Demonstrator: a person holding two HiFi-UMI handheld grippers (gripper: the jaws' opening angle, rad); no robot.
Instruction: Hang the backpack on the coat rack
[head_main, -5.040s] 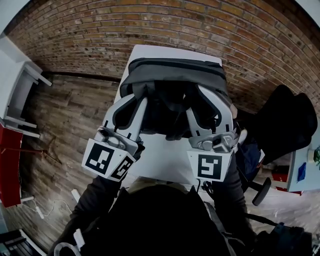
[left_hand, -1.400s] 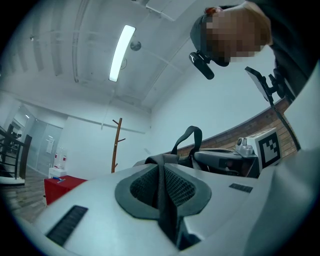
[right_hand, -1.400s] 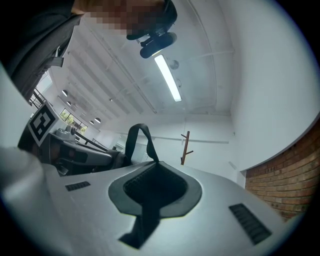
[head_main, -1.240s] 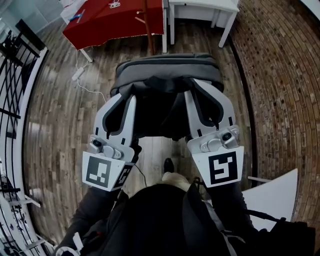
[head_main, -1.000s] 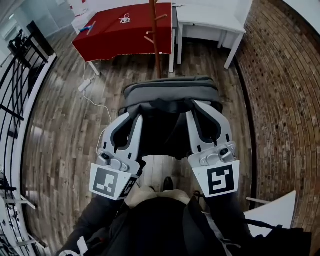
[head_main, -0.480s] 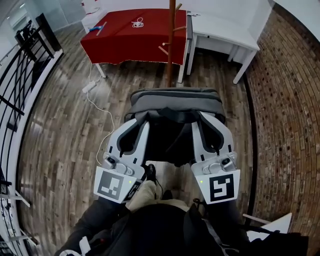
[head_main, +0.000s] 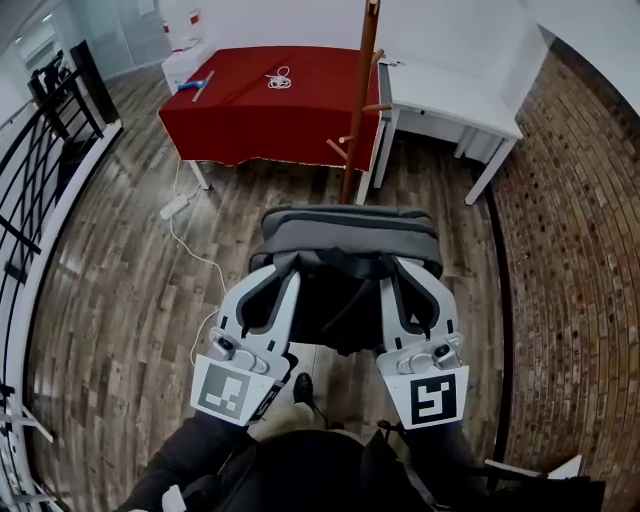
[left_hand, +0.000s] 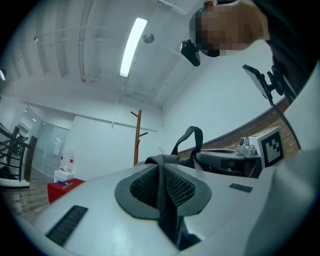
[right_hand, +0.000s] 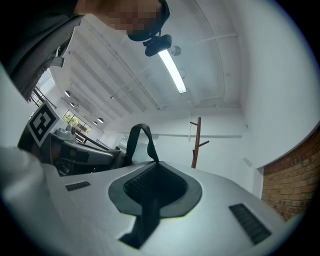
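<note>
Backpack (head_main: 345, 235): grey and black, held off the wooden floor in front of the person, short of the coat rack (head_main: 360, 100) and not touching it. No part of it is on a peg yet.

Left gripper (head_main: 272, 275): jaws pressed together on a dark shoulder strap (left_hand: 161, 175).

Right gripper (head_main: 408, 280): jaws pinching the other shoulder strap (right_hand: 150, 200) in the same way.

Top handle (right_hand: 140, 137): stands up as a free loop between the two grippers, and is probably the part meant for a peg.

Hazards, as judged:
- A thin strap may slide through either pinch under the bag's weight and tip the load to one side.
- The hanging bag may knock the slim rack, which could rock or topple it.
- The loop may miss the short, angled pegs.
- The white cable (head_main: 185, 235) on the floor, left of the path, may catch a foot.

Containers: the backpack only. No opening is visible, so its contents cannot be told.

Red tabletop (head_main: 300, 110), beside the rack: carries a blue item and a white coil of cord.
</note>
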